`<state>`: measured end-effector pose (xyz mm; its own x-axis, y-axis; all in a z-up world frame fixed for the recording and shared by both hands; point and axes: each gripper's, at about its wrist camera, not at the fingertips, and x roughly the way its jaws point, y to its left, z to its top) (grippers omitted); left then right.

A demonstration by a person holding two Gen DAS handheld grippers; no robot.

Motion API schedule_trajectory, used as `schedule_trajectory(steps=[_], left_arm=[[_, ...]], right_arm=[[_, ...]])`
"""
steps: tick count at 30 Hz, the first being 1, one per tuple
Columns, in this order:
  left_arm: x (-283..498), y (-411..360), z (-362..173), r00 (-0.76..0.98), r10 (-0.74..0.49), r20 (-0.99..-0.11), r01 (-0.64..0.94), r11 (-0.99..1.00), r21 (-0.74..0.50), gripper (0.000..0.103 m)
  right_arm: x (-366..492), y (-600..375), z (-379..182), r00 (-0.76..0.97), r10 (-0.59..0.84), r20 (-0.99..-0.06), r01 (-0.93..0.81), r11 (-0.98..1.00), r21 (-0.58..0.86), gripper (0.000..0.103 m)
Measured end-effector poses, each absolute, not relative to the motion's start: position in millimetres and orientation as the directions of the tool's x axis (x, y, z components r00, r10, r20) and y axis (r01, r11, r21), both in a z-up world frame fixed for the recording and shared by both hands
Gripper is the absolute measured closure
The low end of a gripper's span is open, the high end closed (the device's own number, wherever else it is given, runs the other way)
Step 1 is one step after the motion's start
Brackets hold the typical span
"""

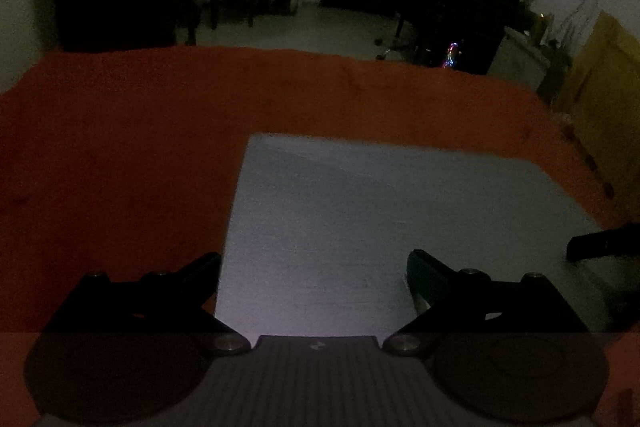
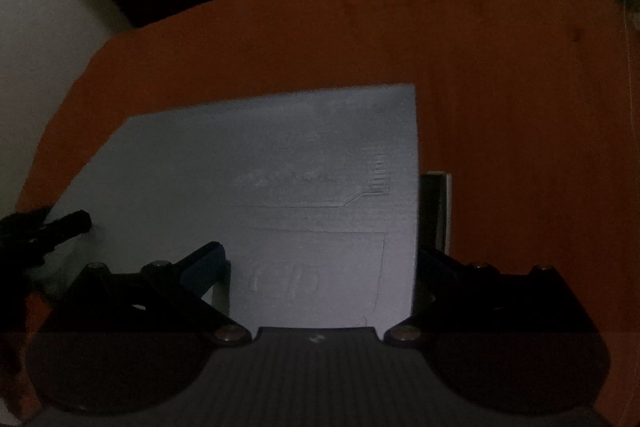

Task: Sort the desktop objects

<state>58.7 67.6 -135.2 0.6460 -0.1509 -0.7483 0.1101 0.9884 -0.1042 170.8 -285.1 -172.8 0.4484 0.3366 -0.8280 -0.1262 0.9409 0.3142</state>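
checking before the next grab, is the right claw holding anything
No, the right claw stands wide open over the pale sheet with nothing between its fingers.

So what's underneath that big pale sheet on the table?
The pale sheet lies flat on an orange cloth, which shows all around it. A dark slim object lies along its right edge. Whatever is directly beneath the sheet is covered.

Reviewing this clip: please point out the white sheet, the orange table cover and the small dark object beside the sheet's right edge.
white sheet (image 2: 280, 155): right wrist view, bare middle of its surface.
orange table cover (image 1: 120, 147): left wrist view, bare area left of the sheet.
small dark object (image 2: 434, 207): right wrist view, middle of its dark face.
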Motion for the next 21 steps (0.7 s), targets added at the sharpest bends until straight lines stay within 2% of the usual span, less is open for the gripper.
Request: schedule_trajectory(steps=[4,9,19,21], left_arm=[[49,53,-151,0.653,-0.123,-0.747,0.142,0.989,-0.039,0.005],[43,46,-169,0.624,-0.123,-0.772,0.165,0.986,-0.023,0.006],[39,53,-162,0.553,-0.172,-0.815,0.158,0.982,-0.1,0.006],[31,43,-160,0.542,-0.226,-0.809,0.247,0.963,-0.104,0.019]], right_arm=[[164,-279,-192,0.462,0.282,-0.841,-0.138,0.959,0.246,0.0],[153,-270,-209,0.46,0.25,-0.852,-0.169,0.967,0.192,0.0],[147,-268,-192,0.519,0.234,-0.822,-0.132,0.972,0.194,0.0],[148,-268,-183,0.531,0.279,-0.8,-0.148,0.96,0.236,0.004]])
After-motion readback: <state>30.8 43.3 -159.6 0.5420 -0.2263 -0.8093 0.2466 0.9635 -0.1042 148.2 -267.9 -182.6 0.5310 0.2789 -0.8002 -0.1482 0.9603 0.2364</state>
